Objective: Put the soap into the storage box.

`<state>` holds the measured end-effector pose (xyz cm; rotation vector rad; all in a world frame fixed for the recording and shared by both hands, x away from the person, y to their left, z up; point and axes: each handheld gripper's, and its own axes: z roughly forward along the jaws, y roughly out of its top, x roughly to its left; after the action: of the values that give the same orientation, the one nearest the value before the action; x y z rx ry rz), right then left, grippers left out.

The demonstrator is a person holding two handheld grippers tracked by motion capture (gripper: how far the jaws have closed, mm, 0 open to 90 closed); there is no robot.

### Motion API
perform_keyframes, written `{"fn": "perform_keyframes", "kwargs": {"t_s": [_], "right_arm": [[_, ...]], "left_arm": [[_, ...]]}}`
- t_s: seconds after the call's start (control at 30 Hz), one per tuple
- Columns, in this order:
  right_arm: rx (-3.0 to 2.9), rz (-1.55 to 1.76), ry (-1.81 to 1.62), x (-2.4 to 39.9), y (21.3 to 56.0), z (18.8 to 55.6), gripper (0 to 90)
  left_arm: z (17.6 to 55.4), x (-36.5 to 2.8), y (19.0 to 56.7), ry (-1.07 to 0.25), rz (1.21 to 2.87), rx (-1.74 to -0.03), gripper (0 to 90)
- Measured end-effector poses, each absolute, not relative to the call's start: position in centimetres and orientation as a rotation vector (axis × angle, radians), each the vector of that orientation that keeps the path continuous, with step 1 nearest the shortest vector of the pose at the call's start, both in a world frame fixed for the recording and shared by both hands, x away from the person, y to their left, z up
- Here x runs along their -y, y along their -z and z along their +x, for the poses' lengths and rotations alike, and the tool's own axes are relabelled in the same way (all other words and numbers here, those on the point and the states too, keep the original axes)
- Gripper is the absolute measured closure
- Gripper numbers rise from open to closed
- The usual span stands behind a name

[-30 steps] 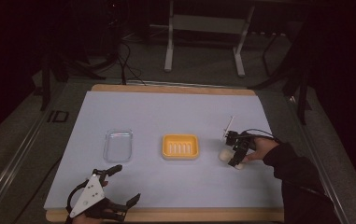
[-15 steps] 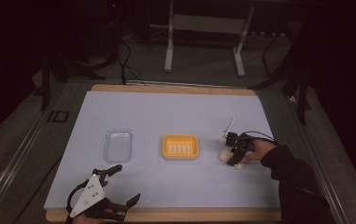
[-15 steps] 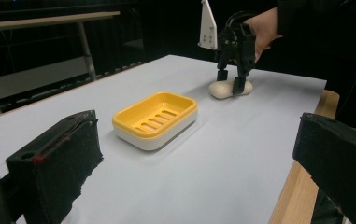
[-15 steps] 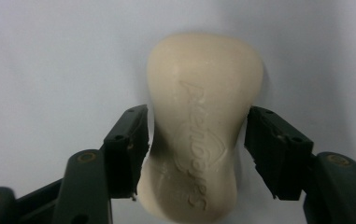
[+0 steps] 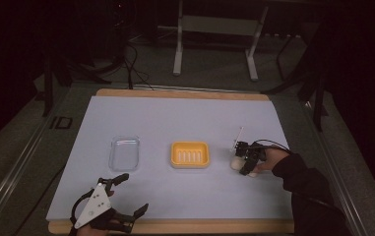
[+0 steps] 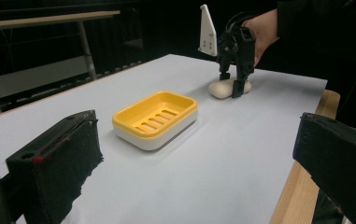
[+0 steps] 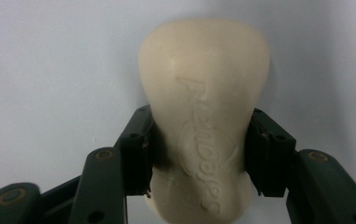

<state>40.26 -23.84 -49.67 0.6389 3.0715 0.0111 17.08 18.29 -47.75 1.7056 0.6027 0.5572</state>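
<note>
A cream bar of soap (image 7: 203, 116) with raised lettering lies on the white table top (image 5: 175, 123). My right gripper (image 7: 199, 149) points down at it, jaws pressed on both of its sides. From the high view the soap (image 5: 236, 163) sits right of a yellow soap dish (image 5: 190, 154), with the right gripper (image 5: 246, 160) on it. The left gripper view shows the same soap (image 6: 224, 88) beyond the dish (image 6: 154, 119). My left gripper (image 5: 128, 194) stays open near the table's front left edge, nothing between its jaws.
A clear plastic lid or tray (image 5: 124, 153) lies left of the yellow dish. The table's wooden front edge (image 5: 175, 227) runs along the bottom. A metal stand (image 5: 214, 29) is on the floor behind the table.
The right gripper and hand have shifted very slightly at the soap. The left gripper has not moved.
</note>
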Motion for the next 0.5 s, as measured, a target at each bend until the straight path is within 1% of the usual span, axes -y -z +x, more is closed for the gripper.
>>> {"fn": "perform_keyframes", "kwargs": {"t_s": [0.5], "right_arm": [[-3.09, 0.655, -0.061, 24.31, 49.52, 40.61, 49.6]], "left_arm": [[17.44, -18.07, 47.85, -0.552, 1.712, -0.608, 1.1]]}}
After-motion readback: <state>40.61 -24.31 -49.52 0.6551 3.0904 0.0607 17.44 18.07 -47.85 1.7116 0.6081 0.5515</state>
